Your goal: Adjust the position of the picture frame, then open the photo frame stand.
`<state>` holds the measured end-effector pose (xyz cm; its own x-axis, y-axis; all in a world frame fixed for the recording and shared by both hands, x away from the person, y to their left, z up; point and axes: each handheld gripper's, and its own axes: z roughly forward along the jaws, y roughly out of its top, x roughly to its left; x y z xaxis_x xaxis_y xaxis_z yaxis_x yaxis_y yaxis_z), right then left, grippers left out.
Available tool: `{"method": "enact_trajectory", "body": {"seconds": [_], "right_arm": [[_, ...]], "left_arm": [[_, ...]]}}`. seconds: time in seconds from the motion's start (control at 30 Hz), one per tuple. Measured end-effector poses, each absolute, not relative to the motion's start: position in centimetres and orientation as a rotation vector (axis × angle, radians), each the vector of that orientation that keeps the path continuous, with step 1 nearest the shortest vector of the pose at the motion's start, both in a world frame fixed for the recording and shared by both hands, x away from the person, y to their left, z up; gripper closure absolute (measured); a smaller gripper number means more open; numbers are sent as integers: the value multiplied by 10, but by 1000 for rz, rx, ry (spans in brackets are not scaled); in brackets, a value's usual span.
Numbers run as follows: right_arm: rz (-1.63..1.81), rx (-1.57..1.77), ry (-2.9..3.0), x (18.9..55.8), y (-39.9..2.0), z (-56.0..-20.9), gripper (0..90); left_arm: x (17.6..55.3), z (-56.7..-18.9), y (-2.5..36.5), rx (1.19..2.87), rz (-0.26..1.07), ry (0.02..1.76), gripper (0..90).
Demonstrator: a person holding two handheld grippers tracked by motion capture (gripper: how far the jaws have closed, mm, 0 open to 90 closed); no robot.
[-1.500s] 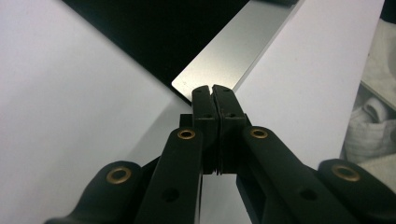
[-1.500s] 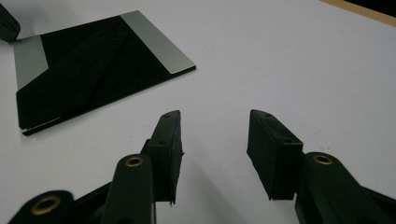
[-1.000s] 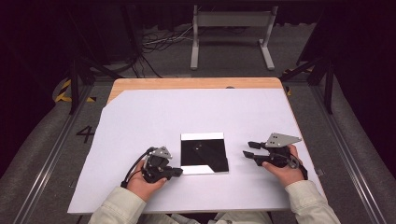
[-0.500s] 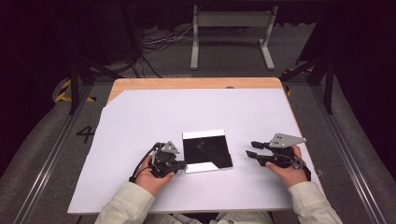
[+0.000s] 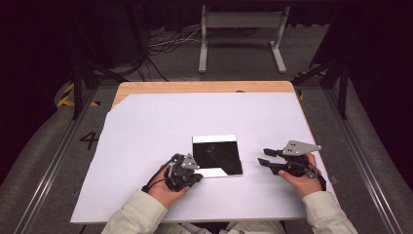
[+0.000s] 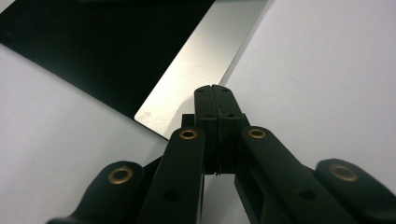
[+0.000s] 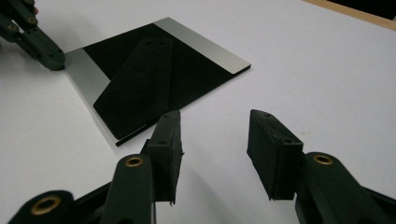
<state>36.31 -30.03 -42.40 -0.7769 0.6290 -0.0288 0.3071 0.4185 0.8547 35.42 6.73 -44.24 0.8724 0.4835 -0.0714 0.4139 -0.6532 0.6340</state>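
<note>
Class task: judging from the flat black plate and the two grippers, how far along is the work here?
Early stage. Done: the black plate with silver edge strips lies flat on the white sheet. In hand: the left gripper, fingers shut, presses against the plate's near silver strip at its corner. Left: the right gripper waits open beside the plate, touching nothing; no lift or grasp yet.

White sheet [image 5: 160,131] covers most of the desk [image 5: 204,87]; bare wood strip along the far edge. Metal frame [image 5: 241,29] on the floor beyond, cables [image 5: 168,44] left of it, probably power leads.
</note>
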Motion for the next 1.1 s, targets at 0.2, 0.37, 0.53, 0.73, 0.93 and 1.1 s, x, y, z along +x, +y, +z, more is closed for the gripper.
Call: {"method": "enact_trajectory", "body": {"seconds": [0.2, 0.37, 0.53, 0.73, 0.93, 1.1], "right_arm": [[1290, 808, 2335, 360, -302, -425, 551], [1293, 808, 2332, 359, -303, -424, 568], [1280, 797, 2342, 357, -302, -423, 628], [1244, 800, 2345, 354, -297, -416, 662], [1260, 812, 2345, 350, -289, -409, 694], [1282, 816, 2336, 346, -284, -402, 724]], "left_arm": [[361, -444, 67, 2344, 120, 655, 900], [364, -442, 72, 2325, 88, 657, 900], [364, -431, 88, 2251, 86, 673, 900], [362, -422, 104, 2222, 150, 683, 900], [363, -416, 121, 2184, 216, 715, 867], [368, -414, 135, 2156, 246, 751, 844]]}}
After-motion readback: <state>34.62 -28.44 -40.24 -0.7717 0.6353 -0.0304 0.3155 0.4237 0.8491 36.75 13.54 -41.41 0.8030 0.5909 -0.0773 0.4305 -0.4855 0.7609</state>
